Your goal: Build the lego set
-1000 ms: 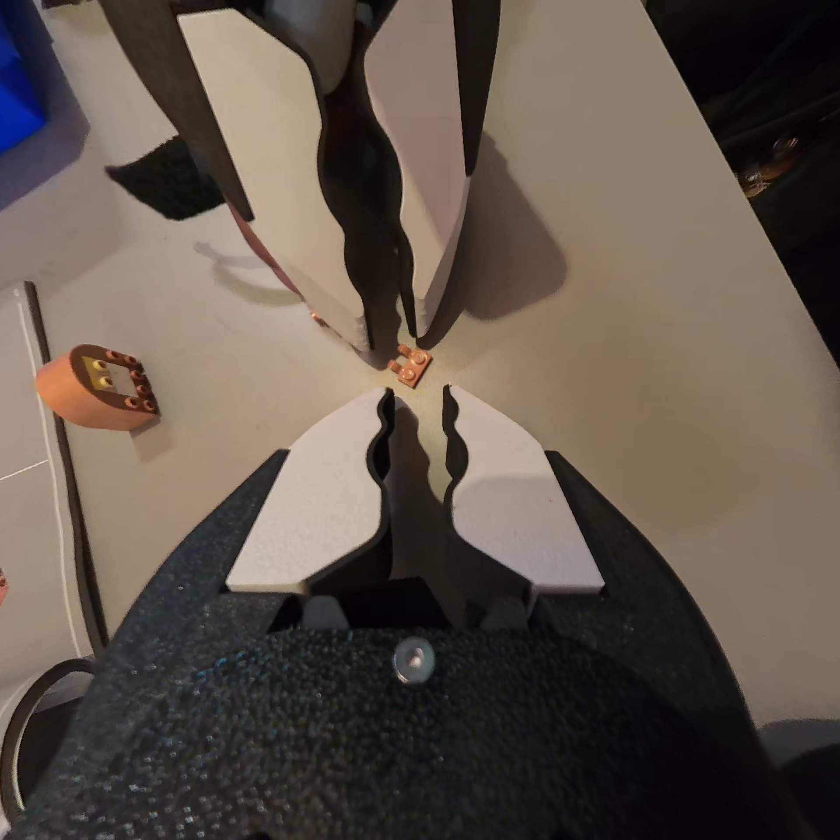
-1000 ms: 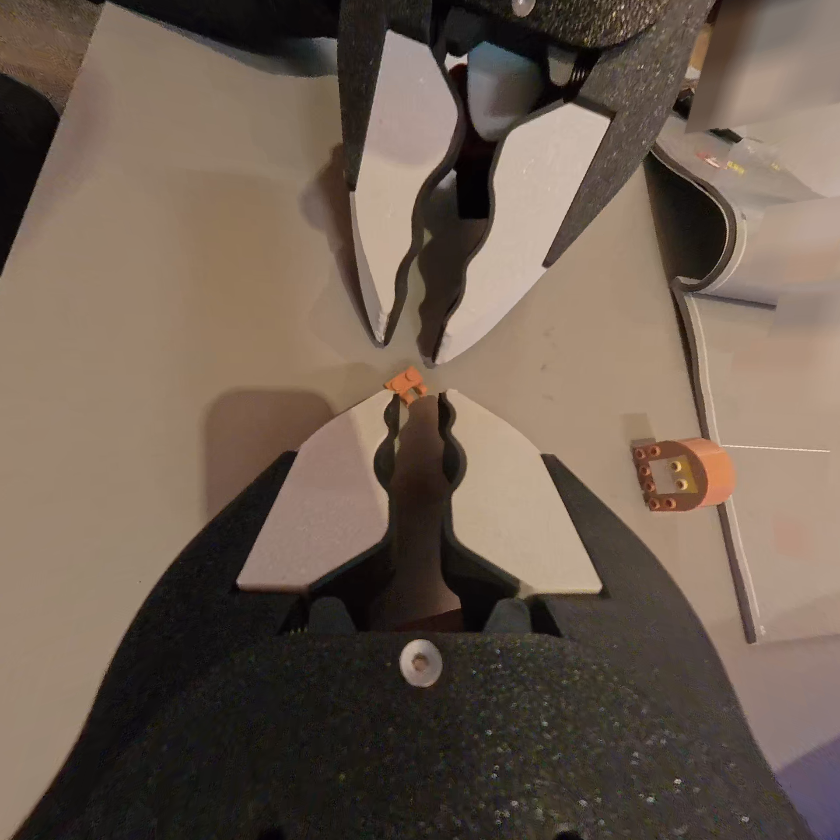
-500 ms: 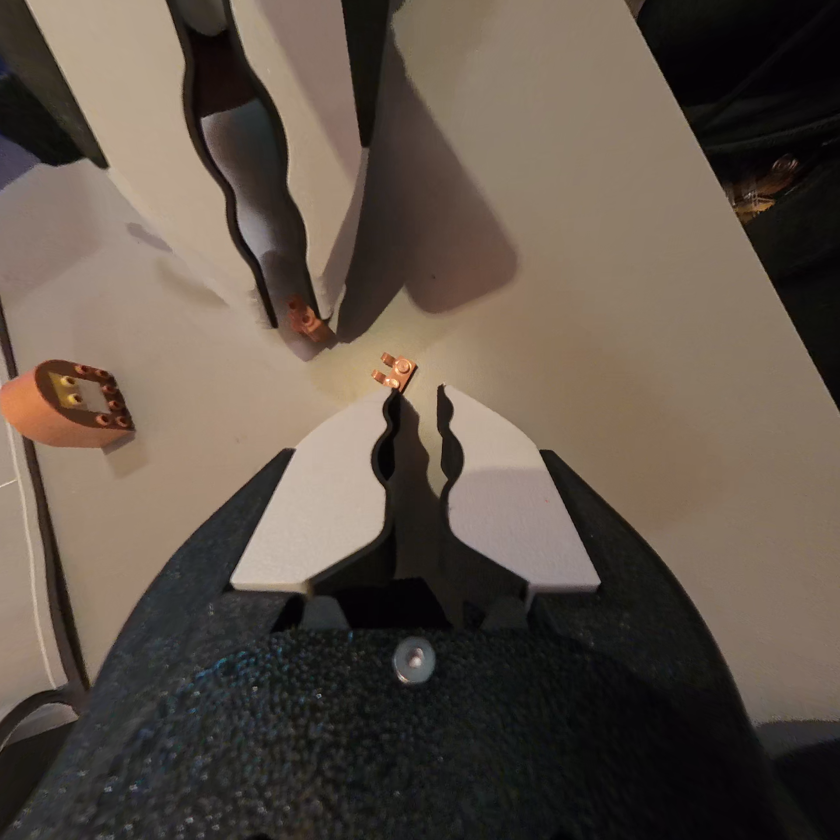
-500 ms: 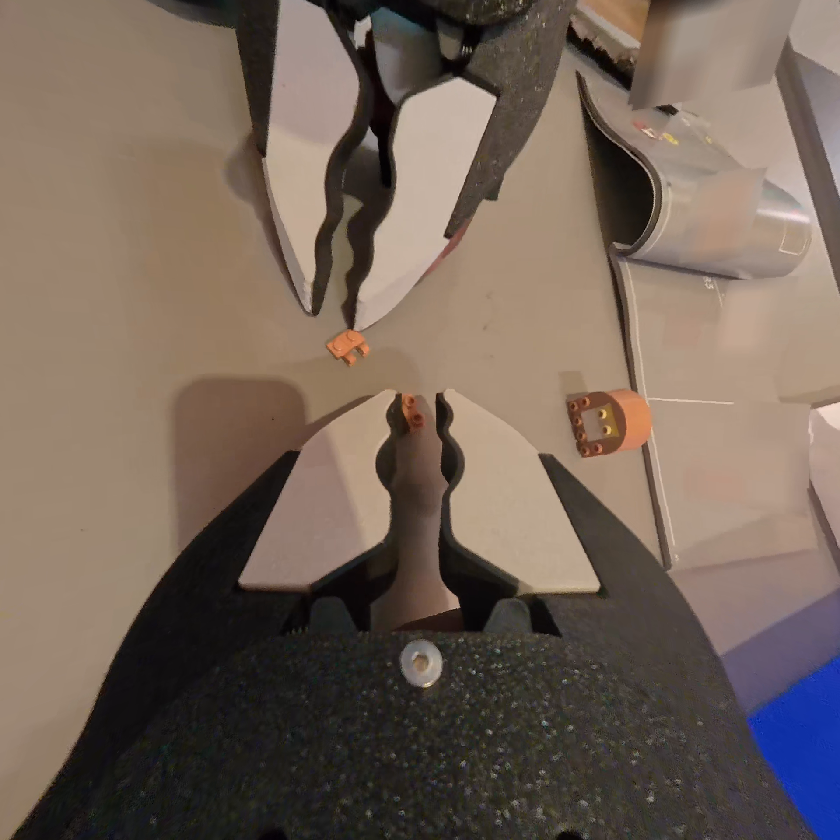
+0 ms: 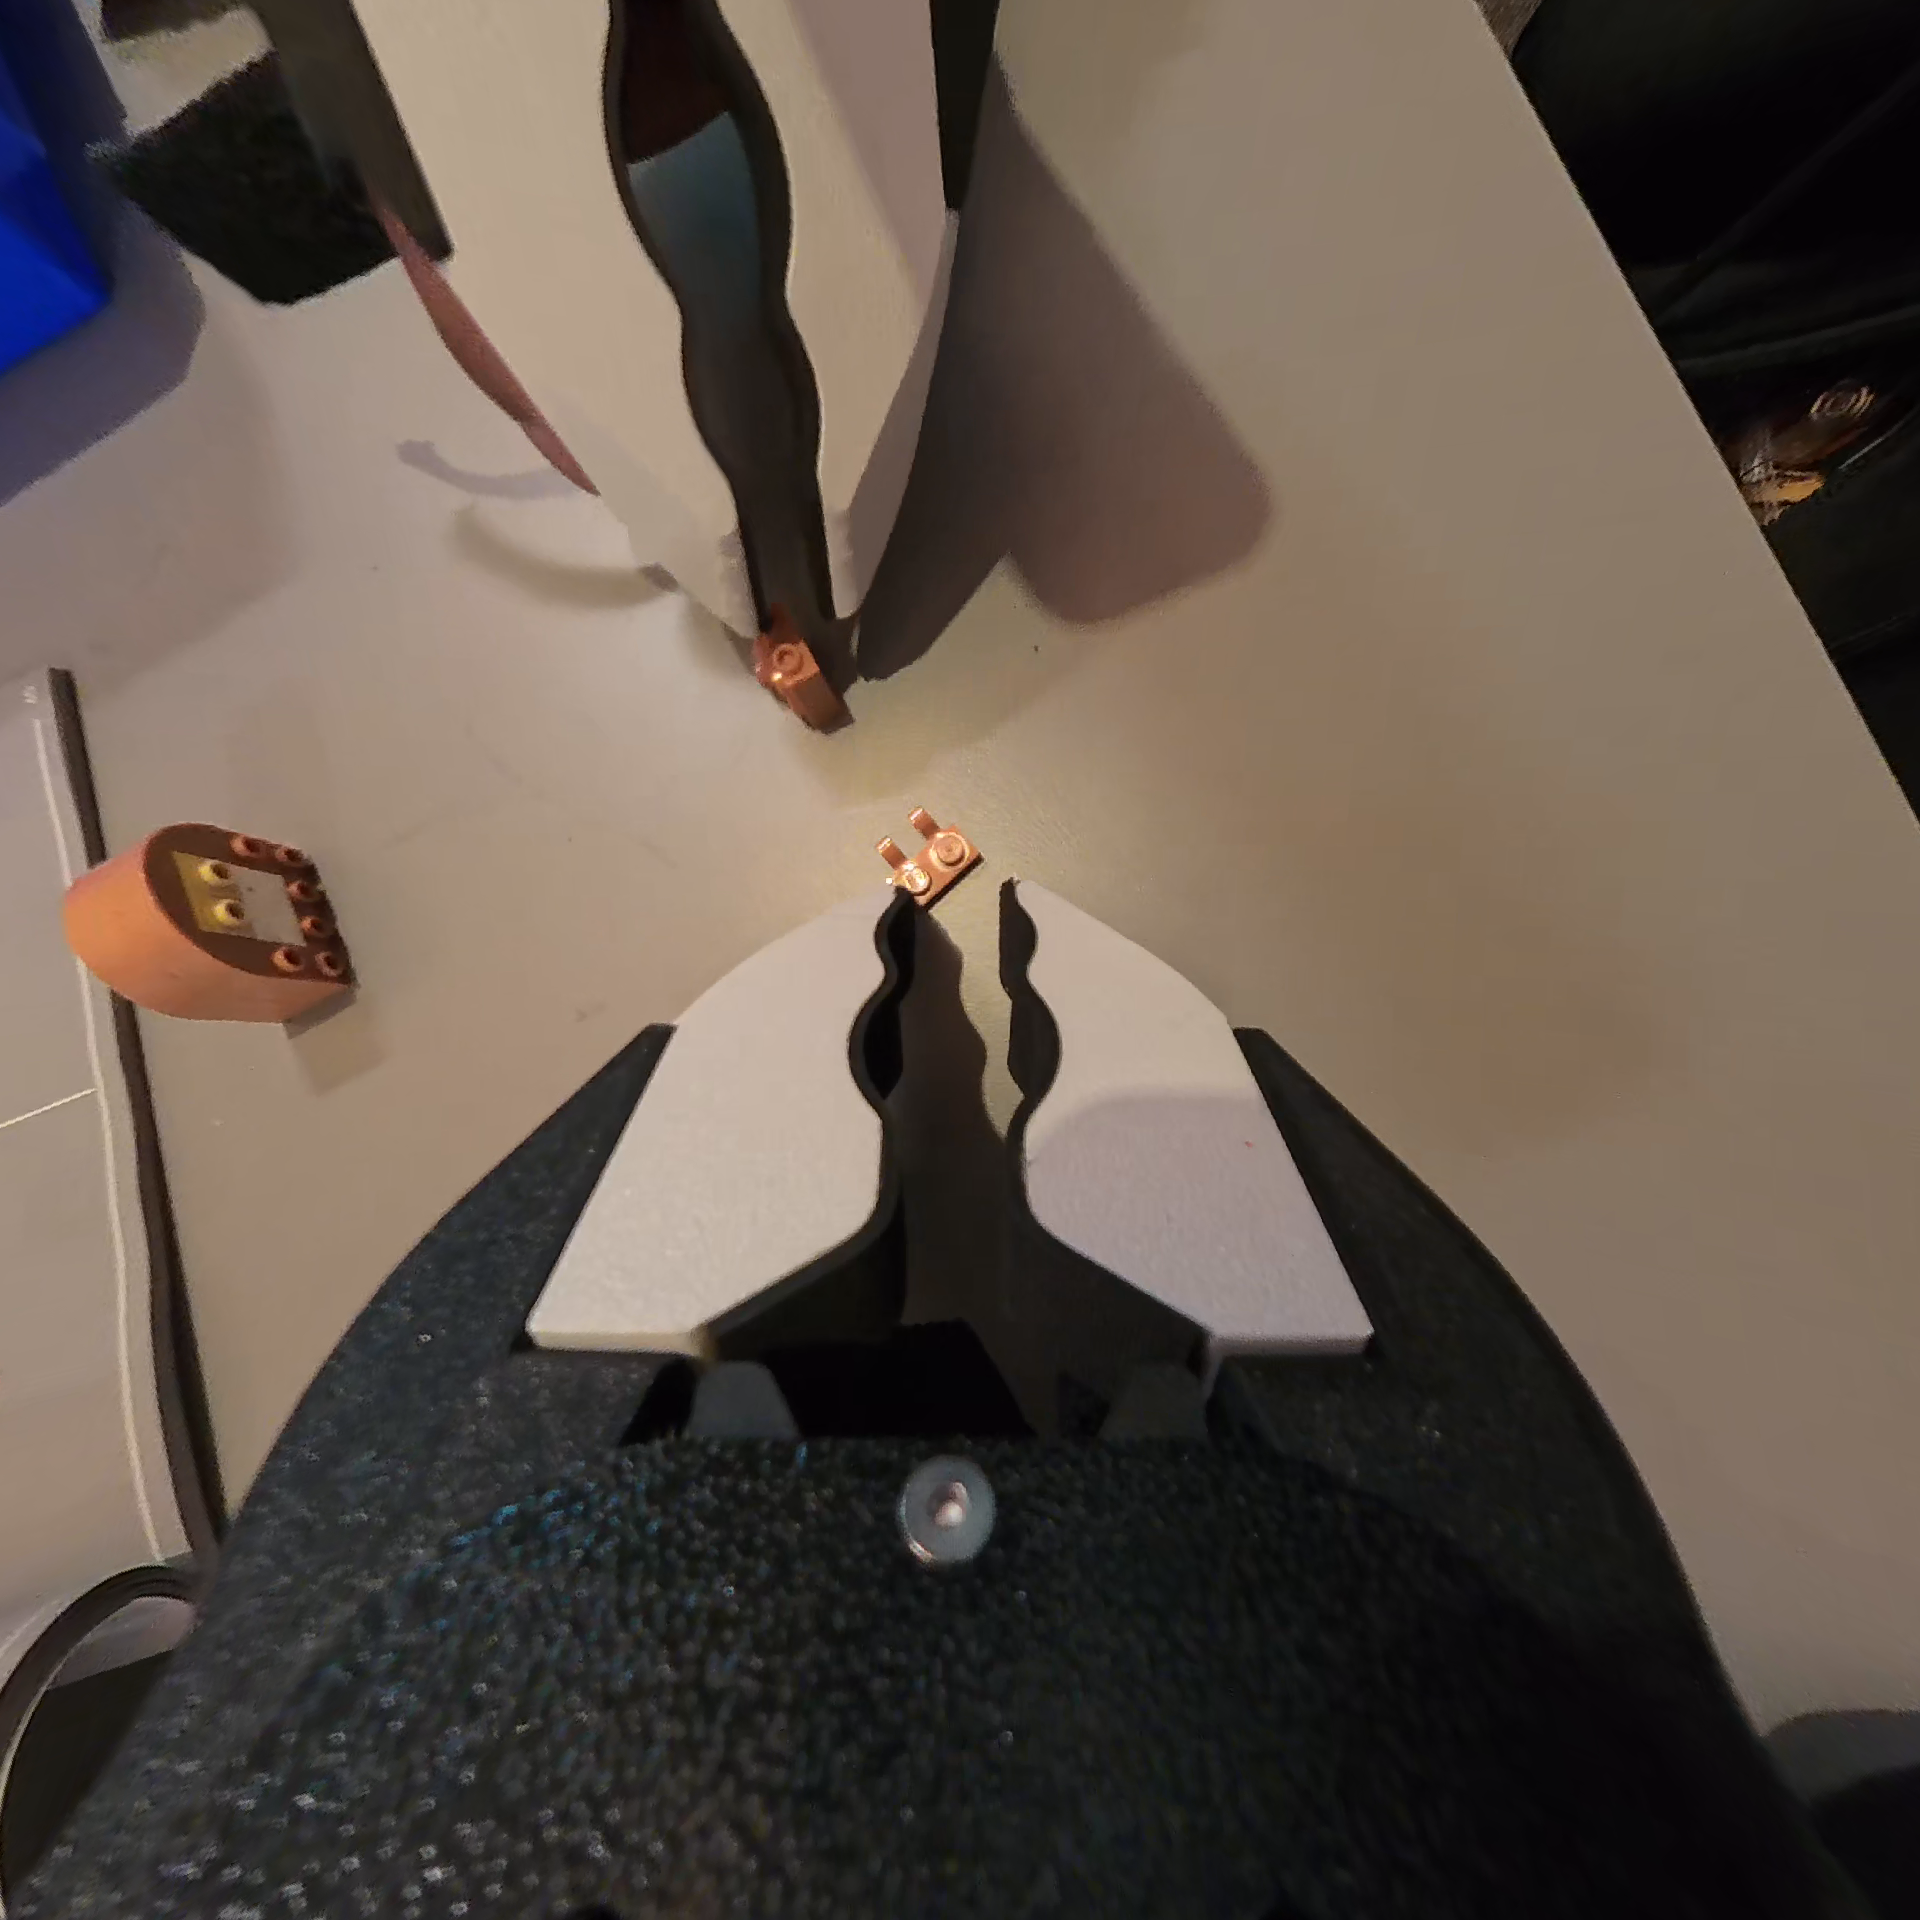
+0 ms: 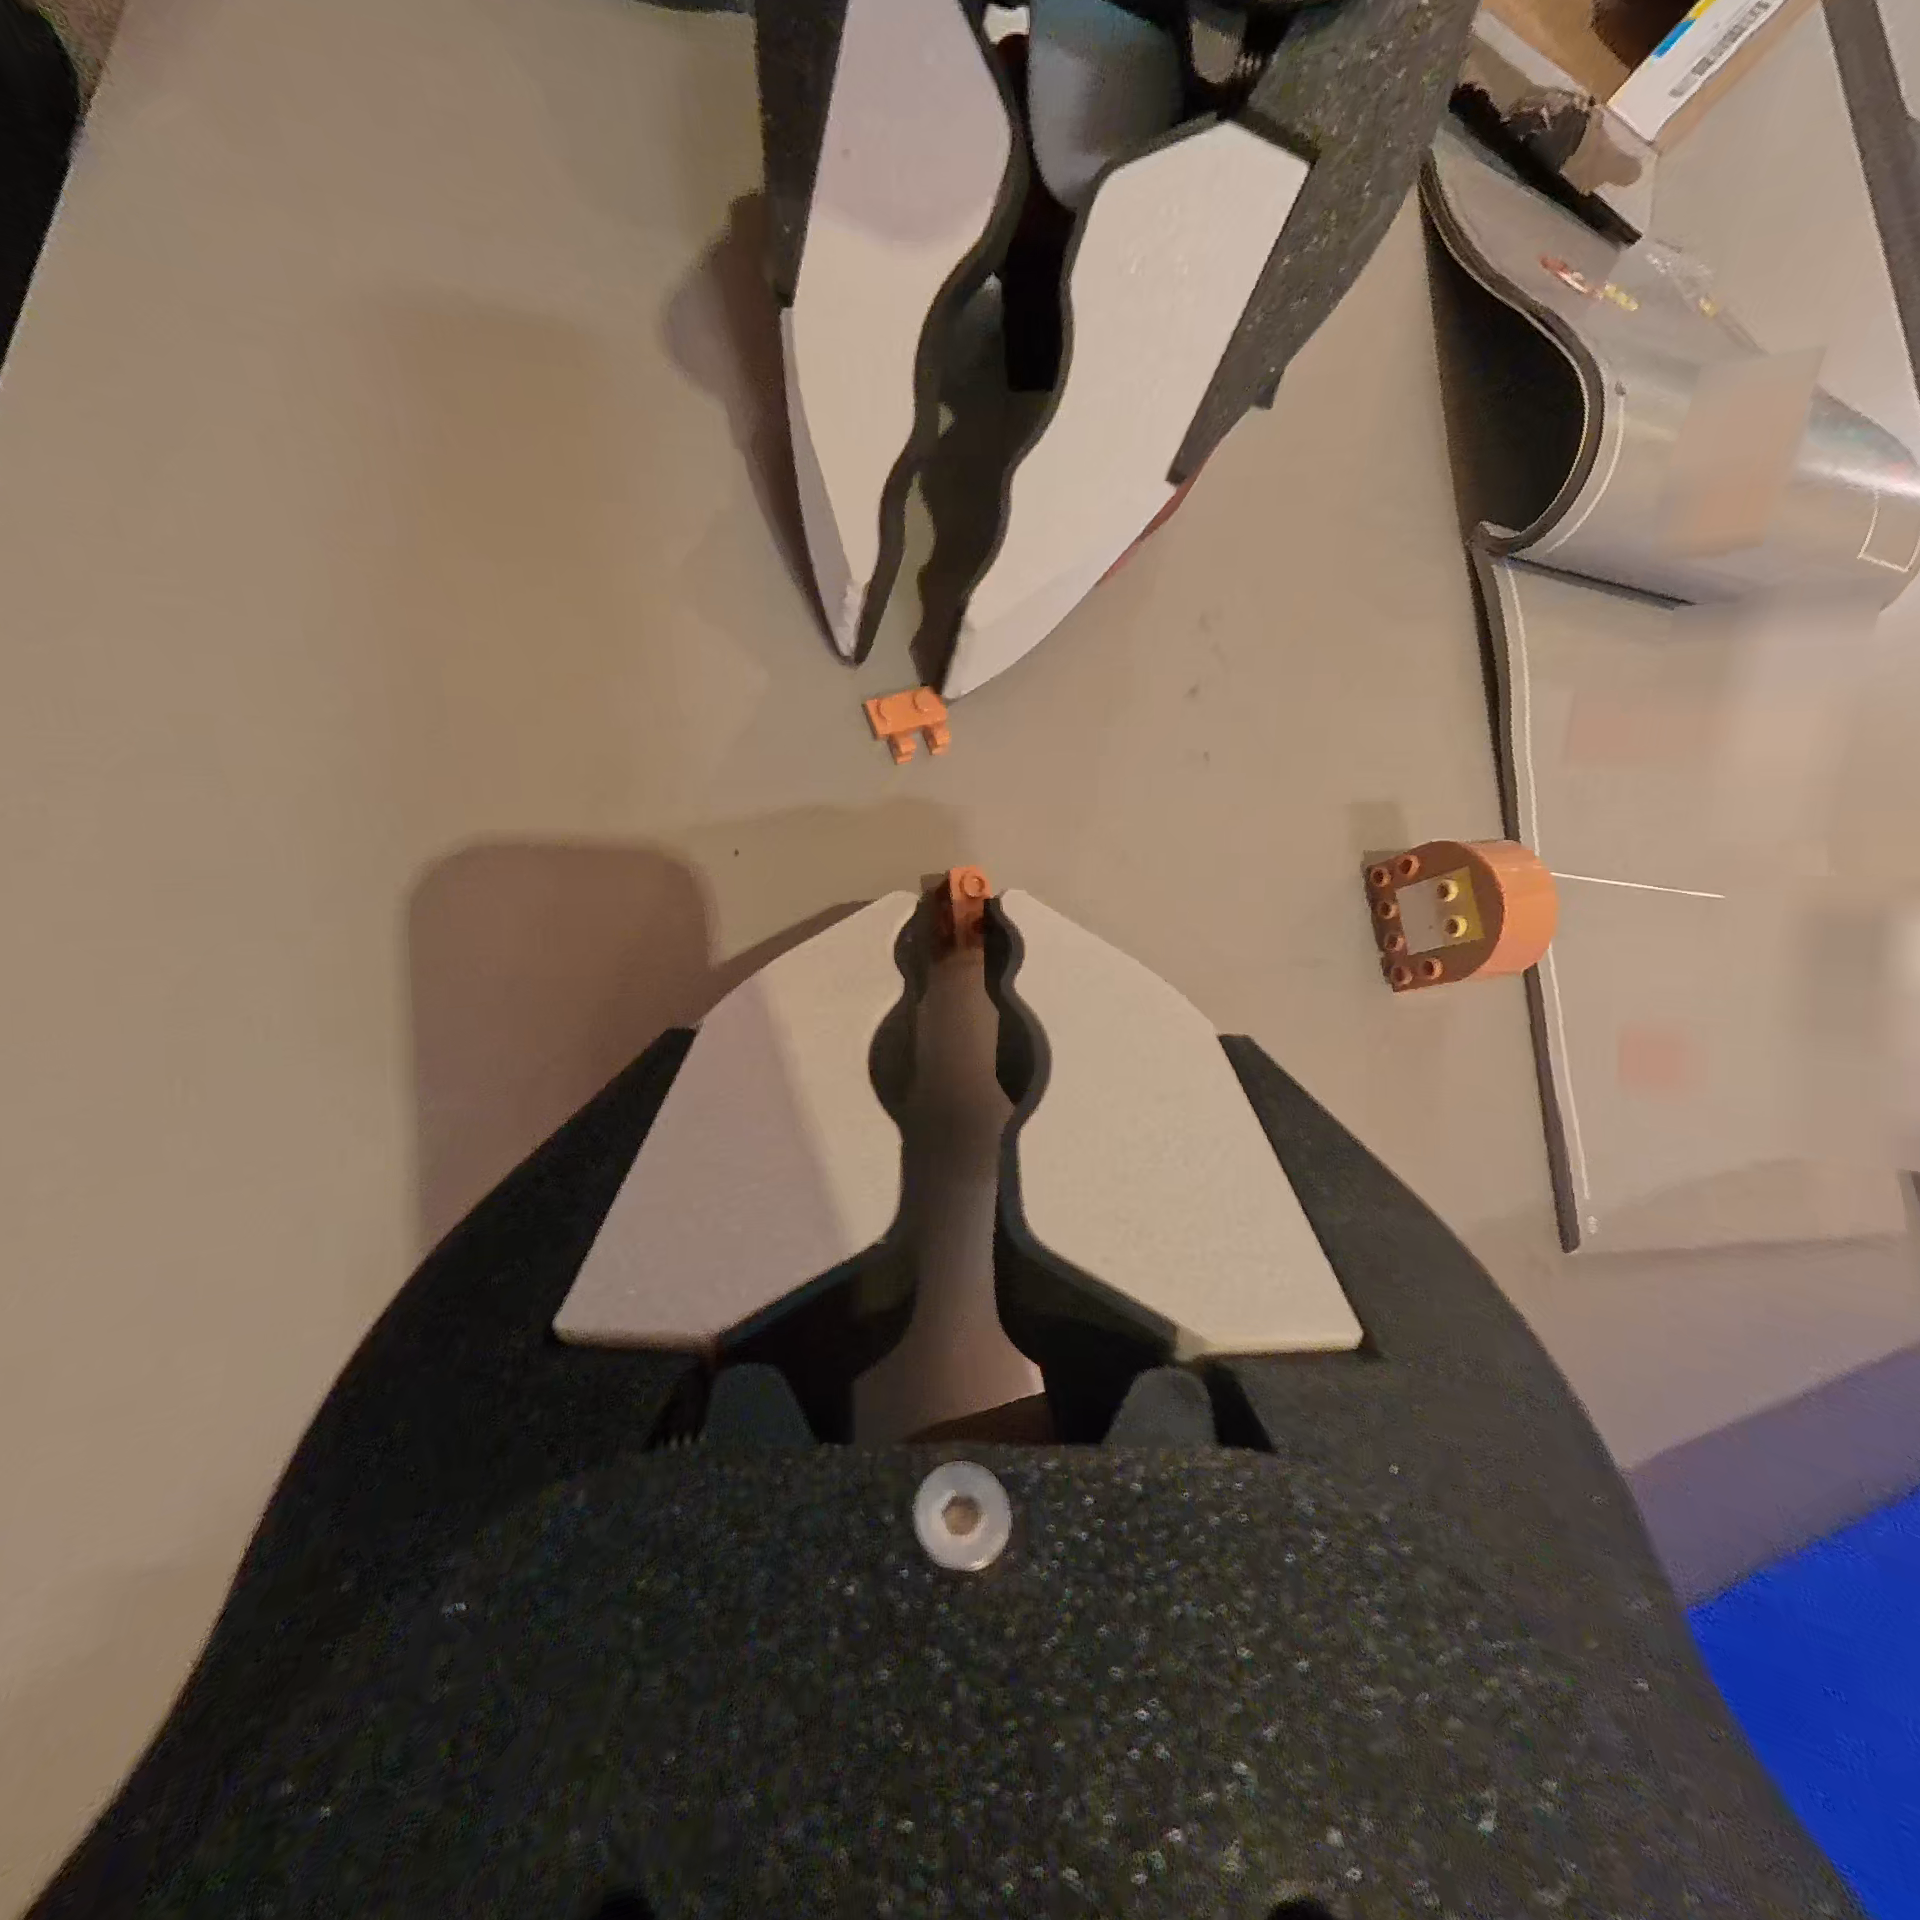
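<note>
My right gripper [image 6: 961, 902] is shut on a small orange brick [image 6: 964, 912] that stands out from its tips. The left wrist view shows the same brick [image 5: 795, 677] pinched in the right gripper [image 5: 805, 649], just above the table [image 5: 1299, 831]. A small orange clip plate [image 5: 932, 862] lies flat on the table just in front of my left gripper [image 5: 958, 896], next to one fingertip [image 5: 902, 912]. The left gripper's jaws stand apart with nothing between them. In the right wrist view the plate [image 6: 906, 724] lies at the tips of the left gripper [image 6: 899, 665].
An orange rounded brick with a brown studded top [image 5: 203, 935] [image 6: 1455, 920] lies beside a grey mat with a black edge [image 5: 114, 935] [image 6: 1538, 987]. A curled part of the mat [image 6: 1662, 468] lies behind it. A blue bin [image 5: 42, 208] [image 6: 1818, 1683] stands beyond. The table edge [image 5: 1714, 520] runs along the dark side. Left tips to right tips: about 5 cm.
A second ago both grippers met at the orange pieces. The right gripper has since closed on the small brick and drawn back with it. The clip plate stays on the table by the left tips.
</note>
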`<state>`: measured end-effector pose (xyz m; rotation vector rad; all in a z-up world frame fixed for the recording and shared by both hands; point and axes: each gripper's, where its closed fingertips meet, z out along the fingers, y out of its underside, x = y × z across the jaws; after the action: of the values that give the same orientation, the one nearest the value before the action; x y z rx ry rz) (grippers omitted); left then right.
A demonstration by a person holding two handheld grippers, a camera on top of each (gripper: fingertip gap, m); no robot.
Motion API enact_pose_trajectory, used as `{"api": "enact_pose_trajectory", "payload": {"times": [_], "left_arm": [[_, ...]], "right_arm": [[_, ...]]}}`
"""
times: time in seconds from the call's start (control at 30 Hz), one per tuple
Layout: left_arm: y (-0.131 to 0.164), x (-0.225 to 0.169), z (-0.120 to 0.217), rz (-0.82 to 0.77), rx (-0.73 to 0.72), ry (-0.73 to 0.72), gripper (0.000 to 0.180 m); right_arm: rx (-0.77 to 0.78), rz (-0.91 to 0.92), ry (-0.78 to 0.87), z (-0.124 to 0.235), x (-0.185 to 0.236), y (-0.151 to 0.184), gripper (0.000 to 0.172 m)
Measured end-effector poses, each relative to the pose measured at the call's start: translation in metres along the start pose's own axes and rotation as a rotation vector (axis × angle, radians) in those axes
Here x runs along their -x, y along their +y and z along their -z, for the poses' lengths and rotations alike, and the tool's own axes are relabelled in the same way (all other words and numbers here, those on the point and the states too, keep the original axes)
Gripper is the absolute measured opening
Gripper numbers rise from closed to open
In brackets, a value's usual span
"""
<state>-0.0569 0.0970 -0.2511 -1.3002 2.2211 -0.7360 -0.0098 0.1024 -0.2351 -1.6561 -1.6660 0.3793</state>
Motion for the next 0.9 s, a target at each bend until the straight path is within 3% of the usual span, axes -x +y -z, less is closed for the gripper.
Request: {"api": "enact_pose_trajectory", "payload": {"times": [0.2,0.6,0.9], "left_arm": [[0.0,0.0,0.0,-0.002,-0.003,-0.003,0.015],[0.0,0.0,0.0,-0.001,-0.004,-0.004,0.015],[0.002,-0.001,0.001,0.013,0.003,0.01,0.012]], "right_arm": [[-0.044,0.011,0.02,0.005,0.003,-0.005,0.009],[0.013,0.048,-0.059,0.001,0.023,0.001,0.006],[0.064,-0.065,0.063,0.005,-0.005,0.015,0.005]]}}
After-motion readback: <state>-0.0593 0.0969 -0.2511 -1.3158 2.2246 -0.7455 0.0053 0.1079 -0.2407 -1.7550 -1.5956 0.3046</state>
